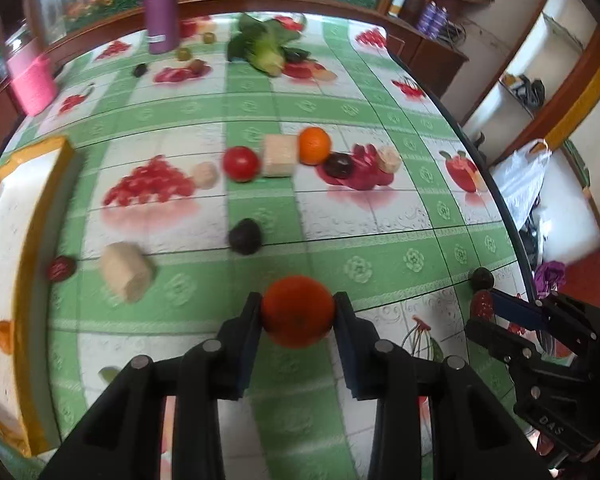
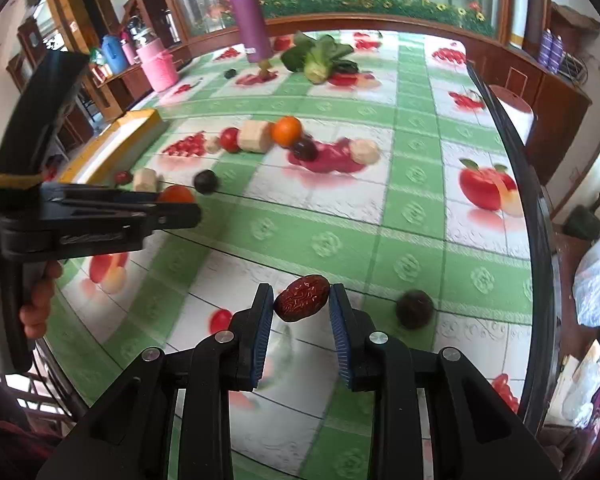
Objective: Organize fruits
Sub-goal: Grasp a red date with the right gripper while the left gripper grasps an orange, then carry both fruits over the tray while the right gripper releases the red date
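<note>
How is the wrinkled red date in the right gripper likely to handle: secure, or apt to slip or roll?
The red date is small and oval, pinched end to end by the right gripper, so it may pivot. Its wrinkled skin probably grips the ribbed pads fairly well. Set on the tablecloth, it would likely roll little.

Purple bottle, pink basket (off the table), leafy greens.
</note>
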Motion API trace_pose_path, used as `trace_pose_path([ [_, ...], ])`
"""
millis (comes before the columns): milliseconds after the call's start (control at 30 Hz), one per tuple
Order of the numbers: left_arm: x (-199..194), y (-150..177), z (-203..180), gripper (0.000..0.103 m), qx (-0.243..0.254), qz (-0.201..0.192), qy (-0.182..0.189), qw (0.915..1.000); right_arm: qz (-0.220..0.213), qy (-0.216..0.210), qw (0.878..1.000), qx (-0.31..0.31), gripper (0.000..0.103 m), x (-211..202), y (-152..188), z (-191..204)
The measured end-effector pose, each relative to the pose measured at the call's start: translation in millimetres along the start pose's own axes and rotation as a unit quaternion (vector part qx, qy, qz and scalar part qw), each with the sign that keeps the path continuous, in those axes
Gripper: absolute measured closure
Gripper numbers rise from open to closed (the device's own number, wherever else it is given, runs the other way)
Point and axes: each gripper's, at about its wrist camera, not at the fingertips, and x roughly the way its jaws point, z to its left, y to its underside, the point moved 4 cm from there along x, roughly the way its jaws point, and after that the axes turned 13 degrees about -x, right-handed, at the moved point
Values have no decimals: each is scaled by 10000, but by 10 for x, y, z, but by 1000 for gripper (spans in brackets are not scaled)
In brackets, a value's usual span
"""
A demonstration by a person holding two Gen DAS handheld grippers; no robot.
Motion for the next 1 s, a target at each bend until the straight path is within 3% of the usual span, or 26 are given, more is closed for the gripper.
trace_pose_path([
  [467, -503, 93, 1029, 65, -729, -404, -69, 9965, -13, -349, 9980, -520, 75, 242, -469, 856],
  [1000, -886, 6, 2290, 65, -1517, -843, -406, 9840, -124, -754, 9880, -1340, 75, 601, -1304, 1954],
])
